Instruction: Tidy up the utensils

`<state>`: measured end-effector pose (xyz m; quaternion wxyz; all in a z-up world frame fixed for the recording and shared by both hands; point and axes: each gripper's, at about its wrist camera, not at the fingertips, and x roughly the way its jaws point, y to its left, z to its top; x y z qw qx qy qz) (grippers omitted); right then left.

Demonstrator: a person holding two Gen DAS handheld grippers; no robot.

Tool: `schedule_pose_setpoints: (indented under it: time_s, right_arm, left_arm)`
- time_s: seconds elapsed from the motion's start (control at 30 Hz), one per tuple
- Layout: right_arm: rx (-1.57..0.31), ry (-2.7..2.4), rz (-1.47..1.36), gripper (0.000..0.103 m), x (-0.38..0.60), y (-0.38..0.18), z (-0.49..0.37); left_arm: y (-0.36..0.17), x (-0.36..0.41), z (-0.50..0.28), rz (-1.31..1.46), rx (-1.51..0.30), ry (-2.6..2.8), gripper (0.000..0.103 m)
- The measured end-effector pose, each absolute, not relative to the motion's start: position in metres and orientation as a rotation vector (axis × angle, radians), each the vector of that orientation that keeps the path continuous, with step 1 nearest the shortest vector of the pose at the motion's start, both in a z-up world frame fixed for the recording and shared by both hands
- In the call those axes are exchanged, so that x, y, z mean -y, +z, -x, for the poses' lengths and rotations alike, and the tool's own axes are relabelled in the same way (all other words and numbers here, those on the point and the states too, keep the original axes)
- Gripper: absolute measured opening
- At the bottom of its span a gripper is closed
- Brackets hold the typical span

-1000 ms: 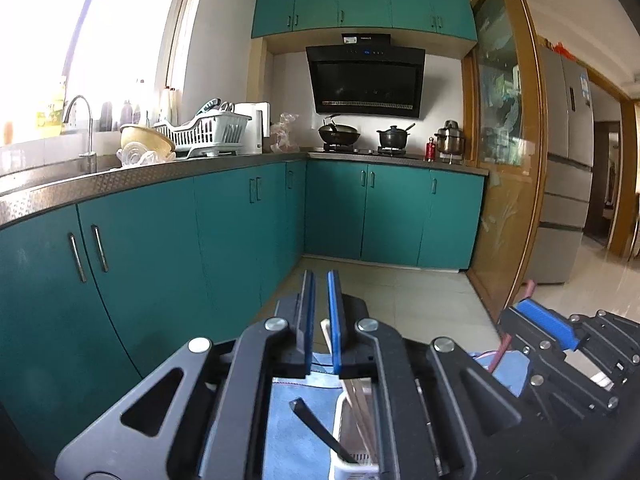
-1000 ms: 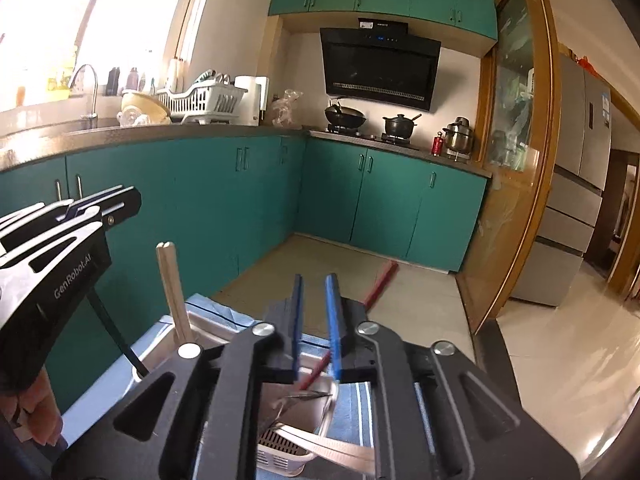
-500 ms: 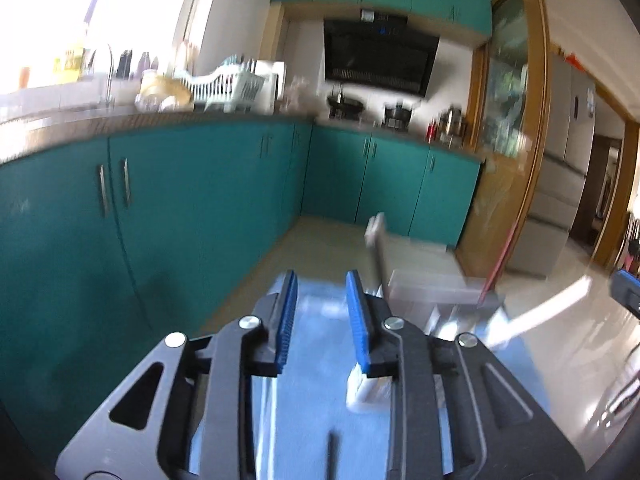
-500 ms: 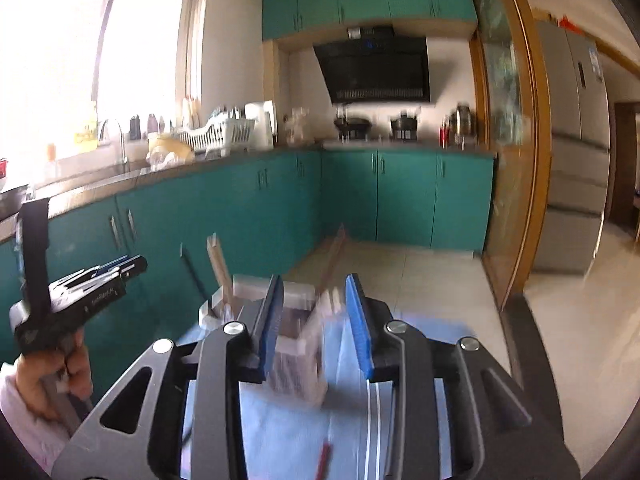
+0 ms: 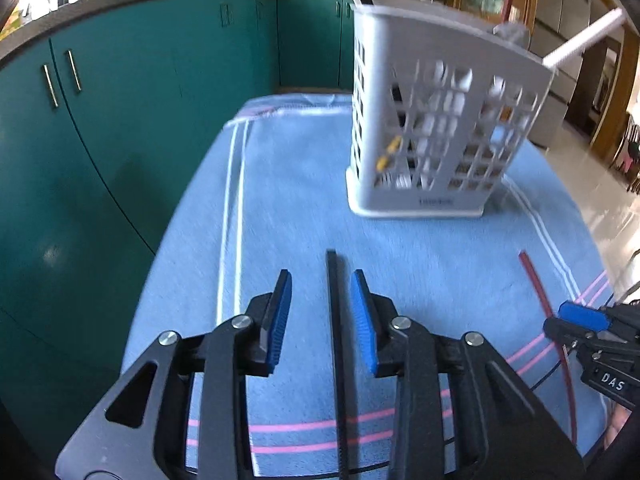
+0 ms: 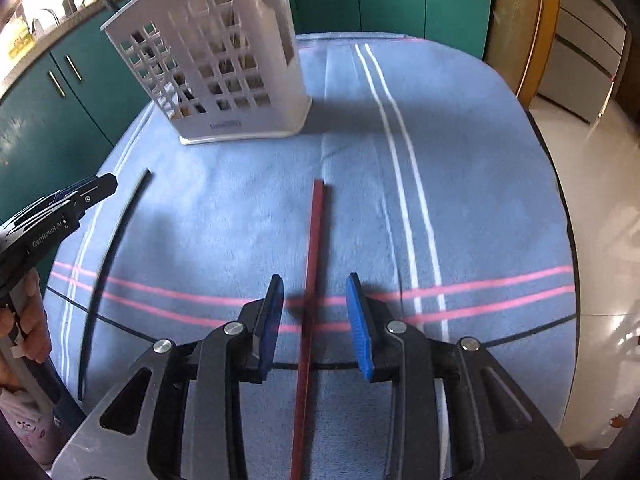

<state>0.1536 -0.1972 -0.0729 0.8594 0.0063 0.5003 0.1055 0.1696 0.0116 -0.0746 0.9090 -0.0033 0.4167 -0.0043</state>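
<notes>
Straddling a black stick [image 5: 334, 320] with jaws spread, the left gripper [image 5: 321, 320] should close squarely; likewise the right gripper [image 6: 314, 322] over the red stick [image 6: 312, 264], both lying on the cloth [image 6: 460, 160] near the holder [image 6: 224, 68].

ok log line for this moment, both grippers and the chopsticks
left gripper: open, straddling black chopstick | right gripper: open, straddling red chopstick | both flat on blue cloth | utensil basket: upright

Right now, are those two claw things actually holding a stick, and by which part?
Nothing is held. The left gripper straddles the black chopstick and the right gripper the red chopstick, jaws open; both lie on the cloth.
</notes>
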Motion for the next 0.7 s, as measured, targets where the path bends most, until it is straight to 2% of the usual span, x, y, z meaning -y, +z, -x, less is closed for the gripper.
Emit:
schedule_pose_setpoints:
  time_s: [0.1, 0.17, 0.2, 0.7]
  right_arm:
    - [-1.057, 0.219, 0.003, 0.029, 0.194, -0.075, -0.153]
    - [-1.057, 0.22, 0.016, 0.011, 0.191, -0.076, -0.153]
    - [-1.06, 0.223, 0.019, 0.008, 0.189, -0.077, -0.154]
    - [-1.009, 0.204, -0.165, 0.006, 0.196, -0.065, -0.162]
  left_arm:
    - [-0.08, -0.007, -0.172, -0.001, -0.882, -0.01, 0.034]
    - [-0.083, -0.004, -0.171, -0.011, -0.889, -0.013, 0.034]
    - [-0.085, -0.003, -0.173, -0.015, -0.892, -0.015, 0.034]
    - [-0.097, 0.007, -0.166, -0.032, -0.936, -0.038, 0.035]
